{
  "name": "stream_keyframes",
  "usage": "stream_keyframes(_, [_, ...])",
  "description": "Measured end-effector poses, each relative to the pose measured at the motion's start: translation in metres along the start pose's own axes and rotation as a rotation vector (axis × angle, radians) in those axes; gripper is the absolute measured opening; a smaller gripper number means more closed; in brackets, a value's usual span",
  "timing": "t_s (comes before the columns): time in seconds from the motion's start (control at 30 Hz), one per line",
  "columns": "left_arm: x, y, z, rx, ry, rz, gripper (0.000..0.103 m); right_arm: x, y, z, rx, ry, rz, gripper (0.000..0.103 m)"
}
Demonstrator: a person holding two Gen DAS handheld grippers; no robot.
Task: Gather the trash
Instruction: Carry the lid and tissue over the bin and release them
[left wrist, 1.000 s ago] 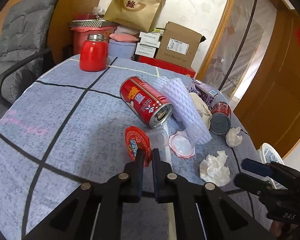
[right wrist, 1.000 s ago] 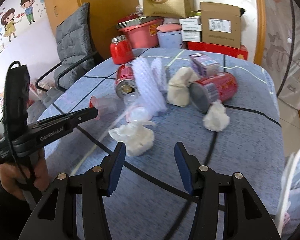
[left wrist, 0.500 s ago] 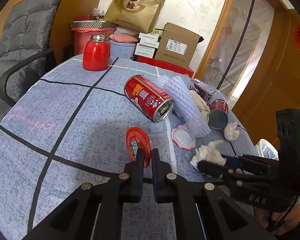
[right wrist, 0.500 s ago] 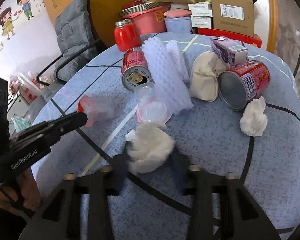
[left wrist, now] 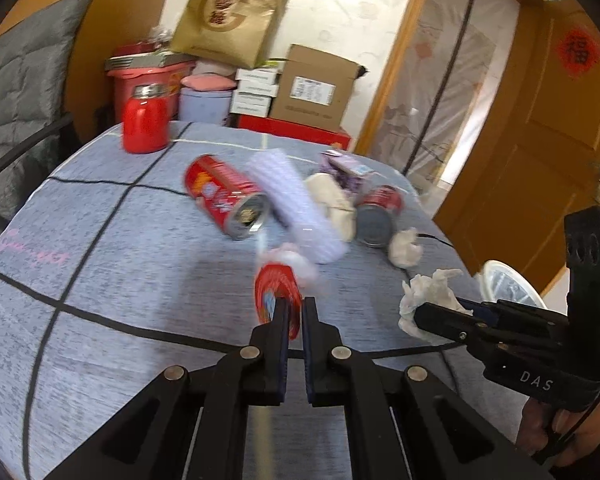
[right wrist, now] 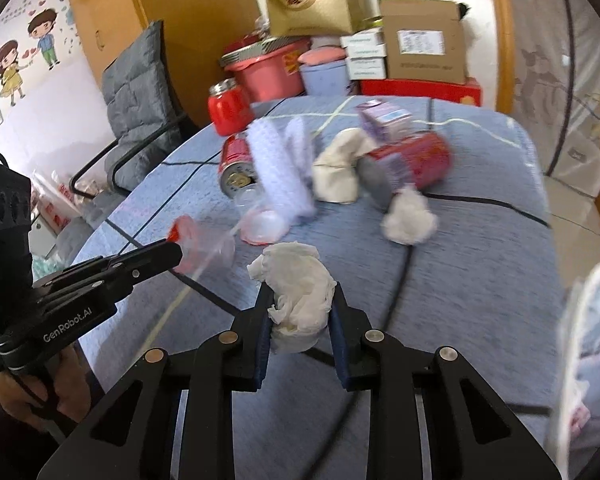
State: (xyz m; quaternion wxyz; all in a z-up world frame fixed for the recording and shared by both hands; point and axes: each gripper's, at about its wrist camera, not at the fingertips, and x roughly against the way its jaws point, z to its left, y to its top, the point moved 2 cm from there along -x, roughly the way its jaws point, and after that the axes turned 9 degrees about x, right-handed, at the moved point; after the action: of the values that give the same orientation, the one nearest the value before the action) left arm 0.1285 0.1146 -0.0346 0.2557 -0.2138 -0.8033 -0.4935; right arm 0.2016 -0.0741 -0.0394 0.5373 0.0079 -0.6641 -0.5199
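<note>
My left gripper (left wrist: 294, 308) is shut on the red foil lid of a clear plastic cup (left wrist: 278, 292) and holds it above the blue tablecloth (left wrist: 120, 248); the cup also shows in the right wrist view (right wrist: 204, 246). My right gripper (right wrist: 300, 304) is shut on a crumpled white tissue (right wrist: 296, 296), lifted off the table; it also shows in the left wrist view (left wrist: 429, 292). On the table lie two red cans (left wrist: 226, 196) (left wrist: 377, 210), a white foam net sleeve (left wrist: 296, 204), a beige wad (left wrist: 333, 200), a purple carton (left wrist: 345, 170) and another tissue ball (left wrist: 405, 248).
A red jar (left wrist: 146, 118) stands at the table's far left edge. A grey padded chair (left wrist: 16, 92) is at the left. Boxes (left wrist: 313, 88), a pink tub (left wrist: 140, 76) and a paper bag (left wrist: 228, 16) are stacked behind the table. A white bin rim (left wrist: 507, 284) is at the right.
My right gripper has closed on the white tissue and lifted it off the table. My left gripper has raised the lidded cup and swung it to the right.
</note>
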Motion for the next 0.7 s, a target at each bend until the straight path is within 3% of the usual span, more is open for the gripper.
stream_keyframes(0.33, [-0.008, -0.014, -0.062, -0.081, -0.073, 0.027, 0.004, 0.056, -0.028, -0.044, -0.079, -0.095, -0.044, 0.027])
stream_keyframes(0.47, [0.000, -0.016, -0.071, -0.130, -0.024, -0.021, 0.004, 0.068, -0.036, -0.052, -0.097, -0.102, -0.056, 0.027])
stream_keyframes(0.7, [0.003, -0.012, -0.080, -0.140, -0.038, -0.011, 0.003, 0.079, -0.045, -0.060, -0.116, -0.099, -0.076, 0.027])
